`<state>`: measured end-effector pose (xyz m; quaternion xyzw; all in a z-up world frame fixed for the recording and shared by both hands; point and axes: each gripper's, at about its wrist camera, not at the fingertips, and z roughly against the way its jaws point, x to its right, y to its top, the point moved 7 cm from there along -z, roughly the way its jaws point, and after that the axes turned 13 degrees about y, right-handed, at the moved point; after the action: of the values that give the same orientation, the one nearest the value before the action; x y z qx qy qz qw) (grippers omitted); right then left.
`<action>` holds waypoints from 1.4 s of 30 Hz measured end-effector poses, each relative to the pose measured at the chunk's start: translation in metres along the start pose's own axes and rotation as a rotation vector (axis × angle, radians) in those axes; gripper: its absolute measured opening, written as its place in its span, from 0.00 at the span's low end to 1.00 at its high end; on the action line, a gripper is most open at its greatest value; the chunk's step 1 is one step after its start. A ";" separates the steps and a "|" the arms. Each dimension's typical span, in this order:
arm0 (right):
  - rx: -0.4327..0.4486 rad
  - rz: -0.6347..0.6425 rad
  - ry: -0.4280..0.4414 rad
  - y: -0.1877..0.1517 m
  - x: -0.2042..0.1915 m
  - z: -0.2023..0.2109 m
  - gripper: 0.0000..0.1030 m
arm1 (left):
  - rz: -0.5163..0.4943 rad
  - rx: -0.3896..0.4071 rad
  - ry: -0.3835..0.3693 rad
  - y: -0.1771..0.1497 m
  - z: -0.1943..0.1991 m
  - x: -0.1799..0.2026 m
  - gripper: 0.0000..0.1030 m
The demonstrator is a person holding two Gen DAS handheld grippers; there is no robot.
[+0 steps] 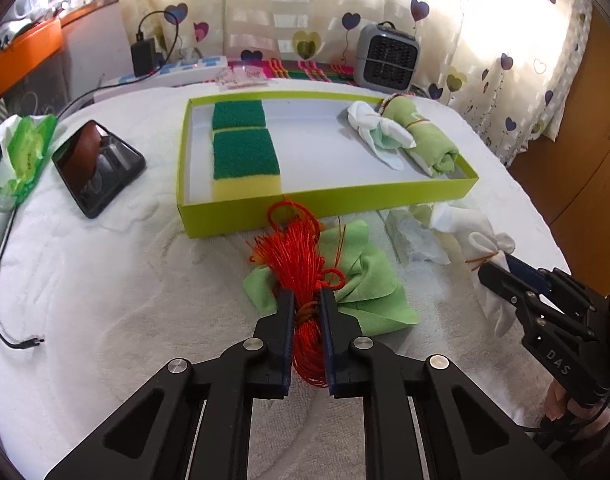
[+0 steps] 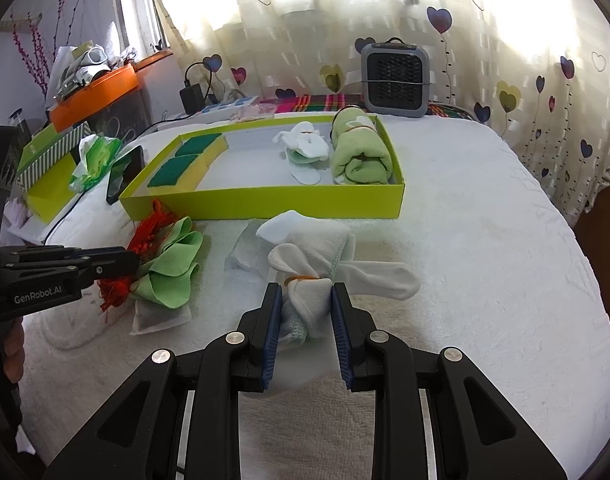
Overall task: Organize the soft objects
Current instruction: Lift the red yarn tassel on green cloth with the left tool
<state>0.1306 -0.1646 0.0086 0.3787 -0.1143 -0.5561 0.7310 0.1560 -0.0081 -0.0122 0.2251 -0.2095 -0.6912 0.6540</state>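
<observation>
My left gripper [image 1: 307,300] is shut on a red string tassel [image 1: 301,256] that lies over a light green cloth [image 1: 365,280] on the white bedspread. My right gripper [image 2: 306,300] is shut on a white sock bundle [image 2: 309,264] tied with a rubber band; it also shows in the left wrist view [image 1: 481,248]. A lime green tray [image 1: 329,204] behind them holds two green-and-yellow sponges [image 1: 245,152], a white sock bundle [image 1: 381,132] and a rolled green towel [image 1: 425,140]. The tray also shows in the right wrist view [image 2: 265,204].
A phone [image 1: 97,164] and a green wipes pack [image 1: 21,156] lie left of the tray. A grey fan heater [image 1: 387,58] stands behind it. A black cable [image 1: 9,332] runs along the left edge. A crumpled clear wrapper [image 1: 413,236] lies beside the green cloth.
</observation>
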 end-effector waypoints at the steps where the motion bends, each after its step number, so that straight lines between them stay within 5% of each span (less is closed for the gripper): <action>1: 0.000 0.000 0.000 0.000 0.000 0.000 0.25 | 0.002 0.005 0.000 0.001 0.002 -0.001 0.11; 10: 0.029 0.004 -0.009 0.003 0.000 0.007 0.25 | 0.023 0.043 -0.009 0.010 0.015 -0.014 0.10; 15: 0.031 0.006 -0.014 0.004 -0.001 0.009 0.25 | 0.020 -0.006 -0.053 0.002 0.007 -0.008 0.11; 23: 0.025 0.004 -0.014 0.003 -0.001 0.008 0.25 | -0.003 -0.045 -0.057 -0.014 -0.003 0.005 0.36; 38: 0.008 -0.008 0.003 0.001 0.002 0.000 0.25 | -0.028 -0.059 0.027 -0.008 -0.022 0.006 0.36; 42: 0.007 -0.012 0.005 0.000 0.003 -0.001 0.25 | -0.035 -0.044 0.037 -0.007 -0.020 0.005 0.25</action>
<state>0.1322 -0.1664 0.0072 0.3831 -0.1121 -0.5593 0.7265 0.1620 -0.0124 -0.0328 0.2270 -0.1783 -0.7028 0.6502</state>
